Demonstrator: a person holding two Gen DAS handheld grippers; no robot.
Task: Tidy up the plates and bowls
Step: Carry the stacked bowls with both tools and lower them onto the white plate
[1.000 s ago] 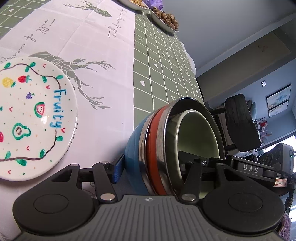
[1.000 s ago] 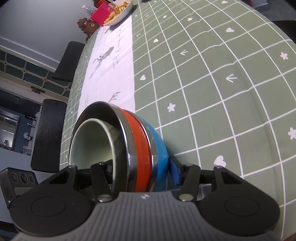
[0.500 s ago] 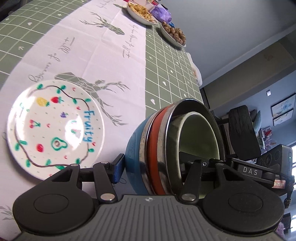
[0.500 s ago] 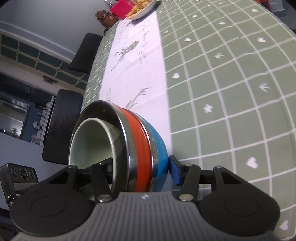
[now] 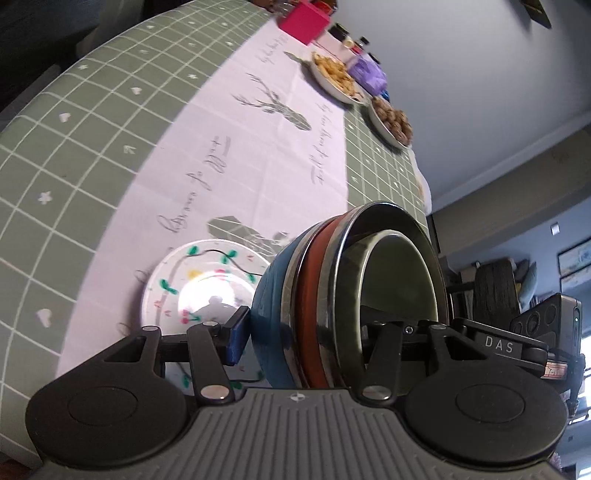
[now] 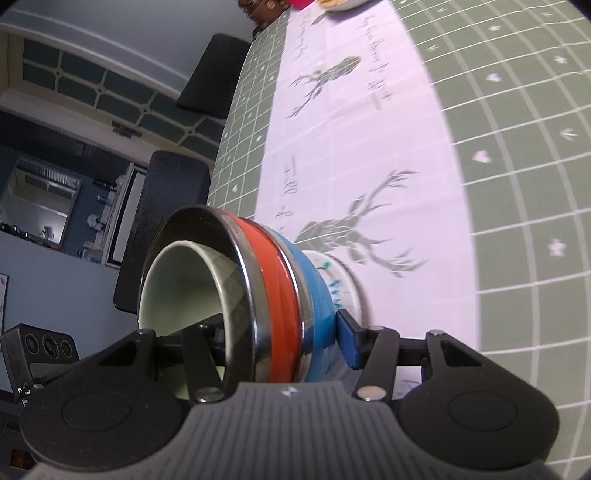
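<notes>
A long table draped in a green grid-patterned cloth, with a white runner printed with grey stags down its middle, fills both wrist views. At its far end stand two plates of snacks, a pink box and a purple packet. Dark chairs line the table's left edge in the right wrist view.

Above the near part of the runner, a nested stack of bowls is carried on its side, clear of the cloth: a blue bowl outermost, then an orange bowl rimmed in steel, with a pale green bowl innermost, its mouth turned sideways. The left gripper grasps the stack from one side, its blue-padded finger against the blue bowl's base and its other finger reaching inside the green bowl. The right gripper clamps the same stack from the opposite side in the same way, blue pad on the base, other finger within the mouth. Each gripper's black camera block shows at the edge of the other's view.

Just beyond the stack, a white plate painted with fruit and blue lettering lies flat on the runner; in the right wrist view only a sliver of it shows behind the blue bowl. The motion blur makes it hard to say whether the stack hangs directly over the plate or just short of it.
</notes>
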